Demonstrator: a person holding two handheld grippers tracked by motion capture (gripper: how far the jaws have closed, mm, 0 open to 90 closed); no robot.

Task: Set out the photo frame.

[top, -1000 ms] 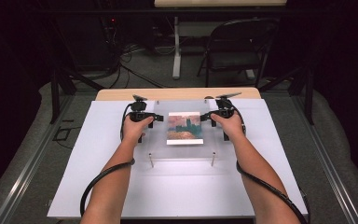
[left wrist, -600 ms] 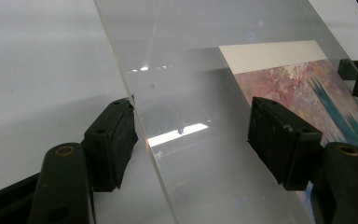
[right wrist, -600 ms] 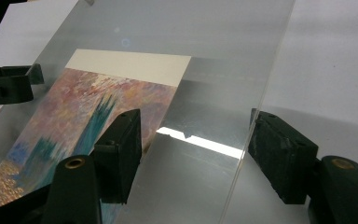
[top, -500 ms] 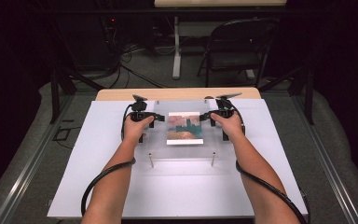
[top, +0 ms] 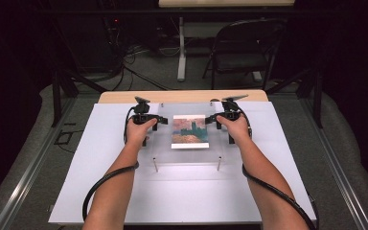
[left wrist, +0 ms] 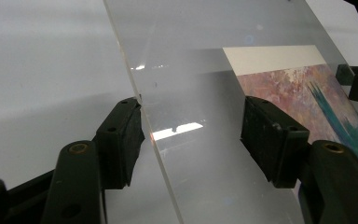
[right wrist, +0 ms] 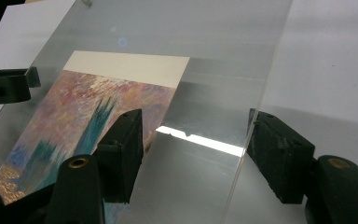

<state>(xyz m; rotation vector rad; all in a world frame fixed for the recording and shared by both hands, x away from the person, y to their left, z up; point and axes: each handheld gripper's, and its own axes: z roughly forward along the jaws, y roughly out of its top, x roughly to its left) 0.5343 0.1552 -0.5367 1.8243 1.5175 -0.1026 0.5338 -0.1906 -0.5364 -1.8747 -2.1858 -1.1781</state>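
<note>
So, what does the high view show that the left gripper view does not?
High view adds the person's forearms, a black folding chair and two thin posts under the clear acrylic sheet. Left gripper view adds how the left gripper stands: black jaws apart, sheet edge between. Both share that sheet and the colourful painted picture.

The high view looks forward and down on the white table (top: 100, 191) from above. Both gripper views sit low and close, sharing the clear acrylic sheet (left wrist: 205, 56) over the colourful painted print (right wrist: 88, 112)
</note>
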